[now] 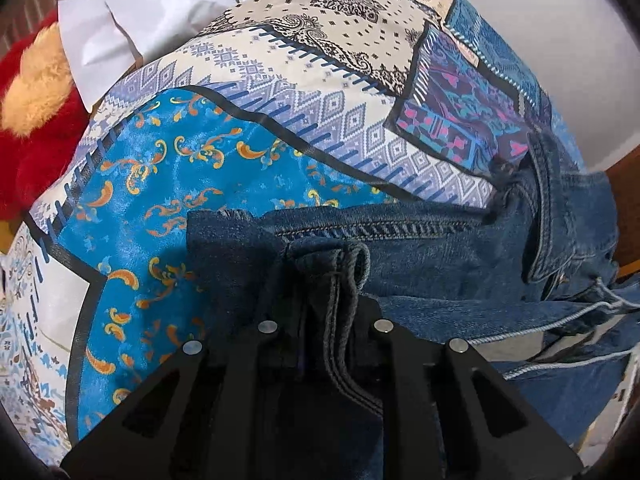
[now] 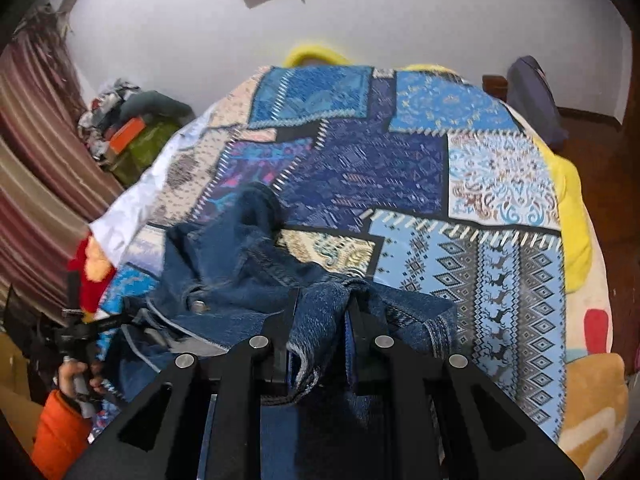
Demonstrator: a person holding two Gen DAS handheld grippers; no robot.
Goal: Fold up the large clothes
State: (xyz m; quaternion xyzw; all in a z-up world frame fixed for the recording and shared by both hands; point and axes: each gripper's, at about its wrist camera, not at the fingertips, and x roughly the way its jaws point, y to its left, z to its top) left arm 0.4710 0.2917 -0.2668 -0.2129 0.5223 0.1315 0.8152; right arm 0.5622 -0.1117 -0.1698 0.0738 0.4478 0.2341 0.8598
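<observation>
A pair of dark blue jeans (image 1: 460, 264) lies bunched on a patchwork bedspread (image 1: 240, 152). My left gripper (image 1: 326, 276) is shut on a folded hem of the jeans, which bulges up between its black fingers. In the right wrist view the jeans (image 2: 224, 272) lie crumpled with a metal button showing. My right gripper (image 2: 324, 304) is shut on another bunch of the denim, just above the bedspread (image 2: 440, 184). The left gripper also shows at the far left of the right wrist view (image 2: 80, 328), held by a hand in an orange sleeve.
A red and tan plush toy (image 1: 36, 120) and white fabric (image 1: 132, 28) lie at the bed's far side. A yellow blanket (image 2: 572, 216) edges the bed. Striped curtains (image 2: 36, 160), a clutter pile (image 2: 128, 128) and a dark bag (image 2: 536, 96) stand around it.
</observation>
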